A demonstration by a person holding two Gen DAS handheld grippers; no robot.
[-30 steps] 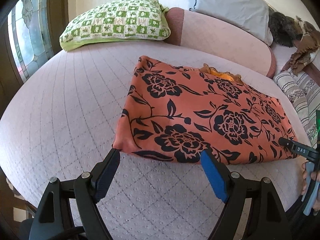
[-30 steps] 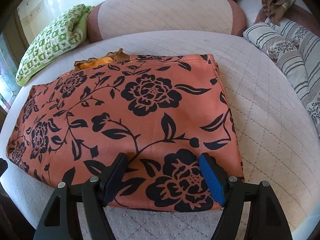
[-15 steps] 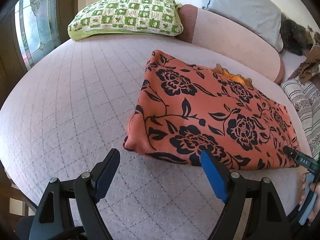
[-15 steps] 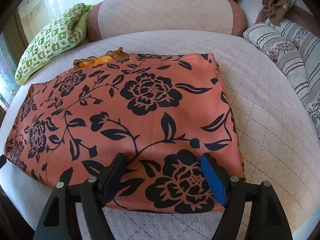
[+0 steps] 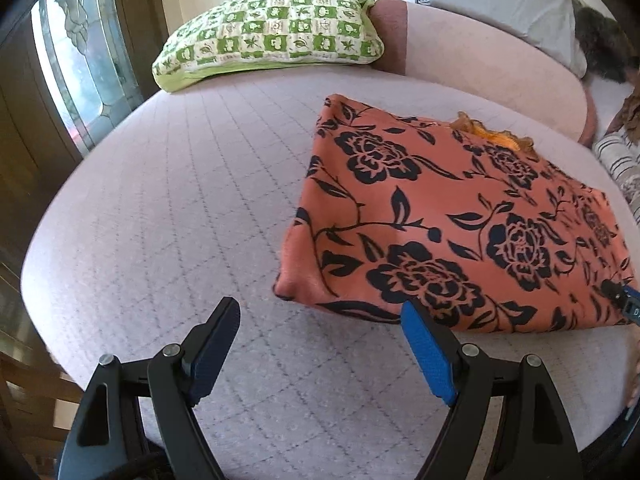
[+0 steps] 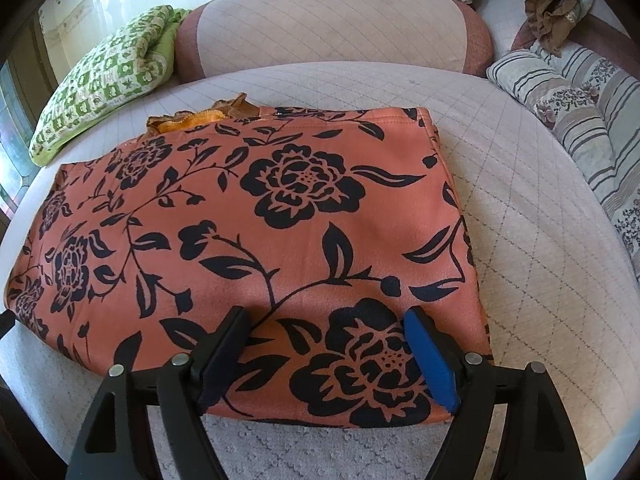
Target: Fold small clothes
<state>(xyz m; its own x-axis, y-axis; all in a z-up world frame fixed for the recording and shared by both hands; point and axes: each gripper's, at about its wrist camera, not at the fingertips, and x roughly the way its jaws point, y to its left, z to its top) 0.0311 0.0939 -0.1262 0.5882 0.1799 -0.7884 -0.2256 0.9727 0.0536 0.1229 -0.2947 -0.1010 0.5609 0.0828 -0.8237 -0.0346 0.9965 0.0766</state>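
An orange cloth with black flowers (image 5: 440,208) lies folded into a rectangle on the pale quilted bed (image 5: 160,220). A crumpled orange garment (image 5: 492,136) peeks out at its far edge. My left gripper (image 5: 320,306) is open over bare quilt, and the cloth's near left corner lies just beyond its blue right finger. In the right wrist view the same cloth (image 6: 260,220) fills the middle. My right gripper (image 6: 326,316) hovers over its near edge. Its jaws are opening and straddle a flower print, with the pads not pressing the fabric. Its tip shows at the left view's right edge (image 5: 624,300).
A green checked pillow (image 5: 272,36) and a pink bolster (image 5: 480,52) lie at the back of the bed. Striped cushions (image 6: 580,120) line the right side. A leaded window (image 5: 72,60) stands on the left. The bed's edge runs just below both grippers.
The left view has swung leftward, so the cloth now sits further right in it. The right gripper's fingers have spread slightly wider over the cloth's near edge.
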